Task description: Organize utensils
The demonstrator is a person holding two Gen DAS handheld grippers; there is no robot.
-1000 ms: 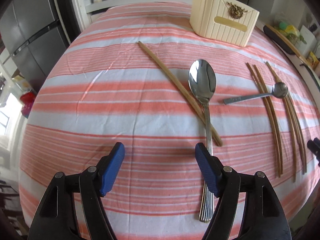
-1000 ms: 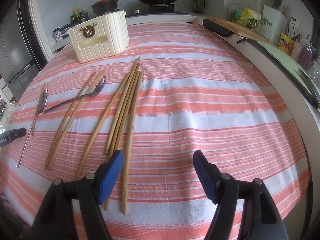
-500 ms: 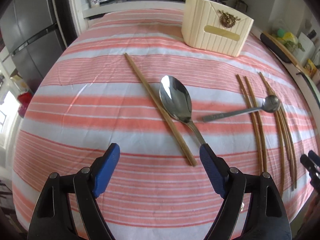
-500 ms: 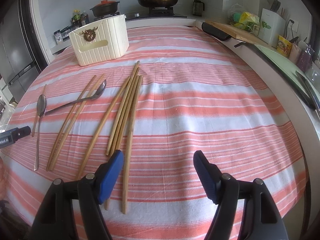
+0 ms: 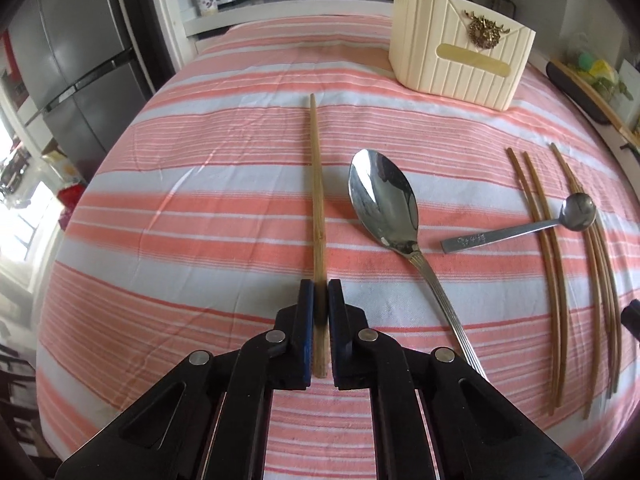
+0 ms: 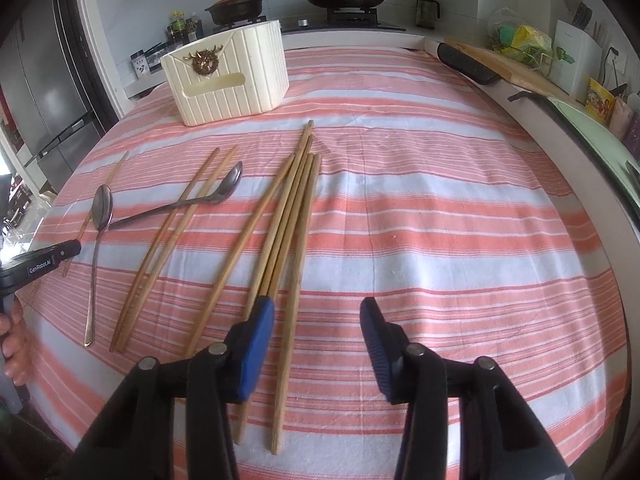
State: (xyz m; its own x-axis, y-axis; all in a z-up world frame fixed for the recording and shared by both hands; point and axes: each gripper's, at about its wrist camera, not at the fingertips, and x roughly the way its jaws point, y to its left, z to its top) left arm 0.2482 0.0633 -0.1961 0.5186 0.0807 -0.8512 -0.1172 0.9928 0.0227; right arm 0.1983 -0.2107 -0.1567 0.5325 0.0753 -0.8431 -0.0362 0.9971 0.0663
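Wooden chopstick (image 5: 318, 184) now clamped by left hand-held gripper (image 5: 320, 300), right hand-held gripper (image 6: 316, 316) narrowed, holding nothing

The left tongs (image 5: 320, 292) hide the chopstick's (image 5: 317, 184) middle — contact seemingly blurred.

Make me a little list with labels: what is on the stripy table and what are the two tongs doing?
left tongs: shut on single chopstick
right tongs: just been closing, still open, one loose chopstick between them
big spoon: lying right of the single chopstick
small spoon: lying across a chopstick pair
cream box: far side of table
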